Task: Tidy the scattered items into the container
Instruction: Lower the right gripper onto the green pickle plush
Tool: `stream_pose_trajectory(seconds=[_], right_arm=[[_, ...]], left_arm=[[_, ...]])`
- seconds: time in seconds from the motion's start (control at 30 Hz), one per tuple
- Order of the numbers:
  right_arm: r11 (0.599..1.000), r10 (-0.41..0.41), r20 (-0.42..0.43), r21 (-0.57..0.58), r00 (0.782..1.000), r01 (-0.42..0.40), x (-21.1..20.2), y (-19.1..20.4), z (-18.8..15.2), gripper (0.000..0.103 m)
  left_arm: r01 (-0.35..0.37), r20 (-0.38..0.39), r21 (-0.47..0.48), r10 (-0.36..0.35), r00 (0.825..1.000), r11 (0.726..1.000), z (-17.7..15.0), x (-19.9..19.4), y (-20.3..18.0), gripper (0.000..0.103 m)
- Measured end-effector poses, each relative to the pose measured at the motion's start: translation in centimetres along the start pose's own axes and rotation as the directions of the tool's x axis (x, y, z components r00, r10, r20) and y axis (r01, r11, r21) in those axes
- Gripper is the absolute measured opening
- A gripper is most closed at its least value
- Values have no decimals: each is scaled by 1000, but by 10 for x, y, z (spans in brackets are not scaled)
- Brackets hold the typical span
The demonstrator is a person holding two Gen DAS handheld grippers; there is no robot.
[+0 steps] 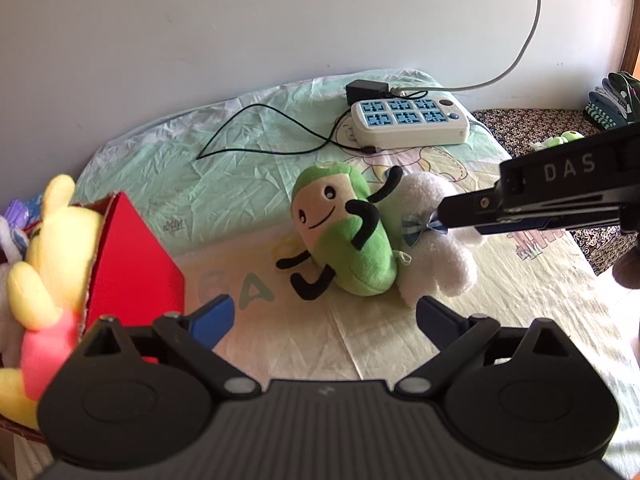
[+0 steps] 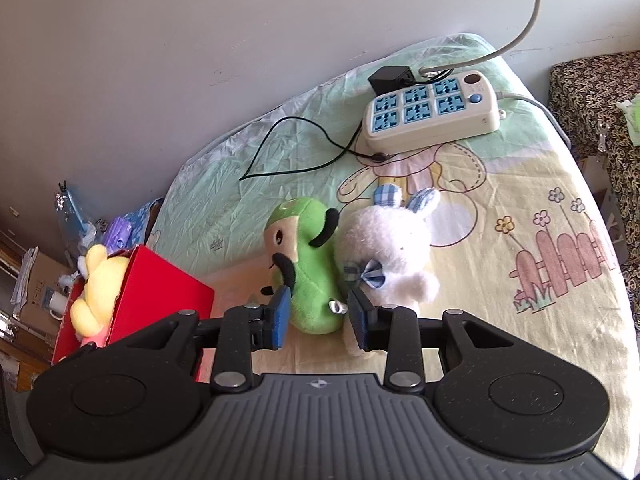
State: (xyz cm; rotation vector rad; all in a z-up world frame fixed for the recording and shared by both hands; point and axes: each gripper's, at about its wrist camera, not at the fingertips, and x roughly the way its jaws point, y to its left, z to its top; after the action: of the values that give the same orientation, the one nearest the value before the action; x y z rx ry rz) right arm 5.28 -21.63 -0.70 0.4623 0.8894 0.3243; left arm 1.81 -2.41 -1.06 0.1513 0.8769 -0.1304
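On the bedsheet (image 2: pixel 520 208), two plush toys remain outside the red box (image 2: pixel 160 280): a green bean plush (image 2: pixel 312 256) and a white rabbit plush (image 2: pixel 388 248), touching. One yellow plush (image 2: pixel 100 284) is already boxed. Right gripper (image 2: pixel 318 314): narrow, straddling the bean's base, grip unconfirmed. Left gripper (image 1: pixel 324 320): wide, empty.

Green plush (image 1: pixel 344 236) leans against white bunny (image 1: pixel 432 248) beyond open left claw (image 1: pixel 324 320).

A crinkled, printed cloth sheet (image 2: pixel 500 200) was seen over the bed. The green toy (image 1: pixel 352 248) was of short, smooth plush, the white rabbit (image 2: pixel 392 256) of fluffier pile. The red box (image 1: pixel 136 256) appeared as matt card. The power strip (image 2: pixel 432 116) was of glossy plastic.
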Motion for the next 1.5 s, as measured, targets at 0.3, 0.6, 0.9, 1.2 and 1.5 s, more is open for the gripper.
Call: stream_pose_trajectory(seconds=[0.3, 0.6, 0.9, 1.2, 1.5], right_arm=[[999, -28, 15, 40, 999, 27, 4, -21, 8, 36], [999, -30, -32, 37, 999, 31, 24, -41, 18, 43], [1000, 26, -116, 3, 993, -26, 44, -55, 26, 45], [998, 54, -142, 45, 988, -48, 66, -63, 27, 47], [989, 105, -137, 117, 985, -90, 70, -70, 23, 41]], left_arm=[[94, 31, 53, -96, 995, 994, 4, 8, -20, 97], [261, 49, 149, -271, 961, 954, 7, 27, -46, 97], [319, -24, 259, -324, 946, 912, 6, 61, -71, 74], [299, -38, 255, -300, 953, 920, 12, 84, -70, 79], [258, -47, 270, -255, 966, 928, 14, 100, -78, 85]])
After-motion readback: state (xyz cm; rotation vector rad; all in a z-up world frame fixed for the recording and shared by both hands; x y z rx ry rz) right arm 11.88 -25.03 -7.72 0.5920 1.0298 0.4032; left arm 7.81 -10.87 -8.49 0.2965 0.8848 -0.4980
